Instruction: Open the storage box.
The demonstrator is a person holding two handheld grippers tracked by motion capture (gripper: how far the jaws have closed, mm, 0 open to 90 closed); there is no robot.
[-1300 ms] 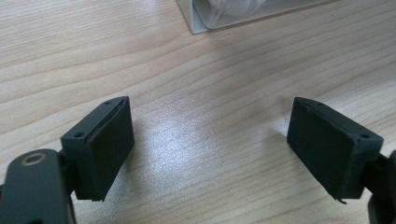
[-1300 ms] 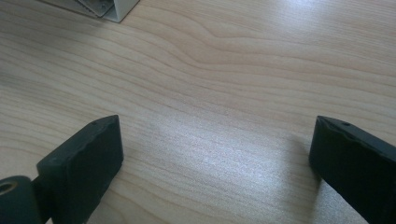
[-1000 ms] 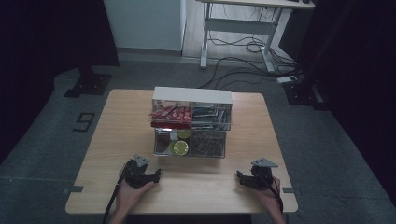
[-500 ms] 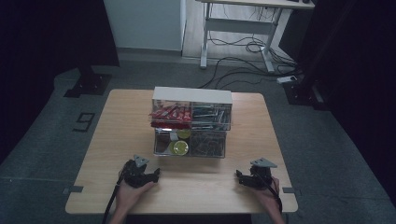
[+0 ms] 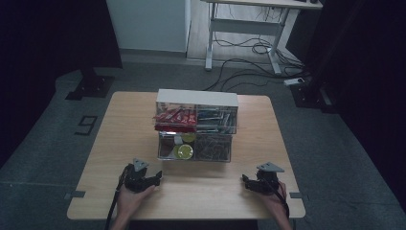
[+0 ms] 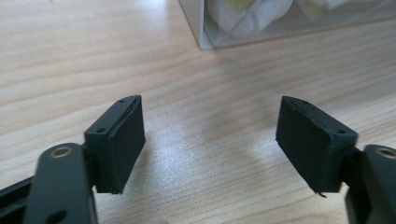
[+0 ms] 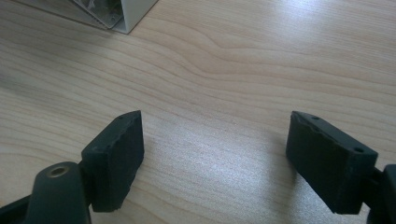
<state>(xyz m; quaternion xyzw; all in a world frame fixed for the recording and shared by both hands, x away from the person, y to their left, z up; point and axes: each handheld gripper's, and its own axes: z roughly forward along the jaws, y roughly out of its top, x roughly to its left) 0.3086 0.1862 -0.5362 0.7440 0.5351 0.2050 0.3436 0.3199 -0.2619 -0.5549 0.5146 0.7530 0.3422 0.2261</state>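
High view, left gripper (image 5: pixel 154 179) and right gripper (image 5: pixel 247 183) low on table (image 5: pixel 215 191), jaws released, just narrowing, nothing between.

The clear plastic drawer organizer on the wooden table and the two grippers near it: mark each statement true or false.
1. The clear plastic drawer organizer stands two tiers high. True.
2. The left gripper clamps a drawer handle. False: its jaws stand apart over bare wood, and they have just been closing a little with nothing between them.
3. Round yellow items lie in the lower left drawer. True.
4. The right gripper rests on top of the organizer. False: it sits low on the light wooden table, apart from the organizer.
5. Red packets fill the upper left drawer. True.
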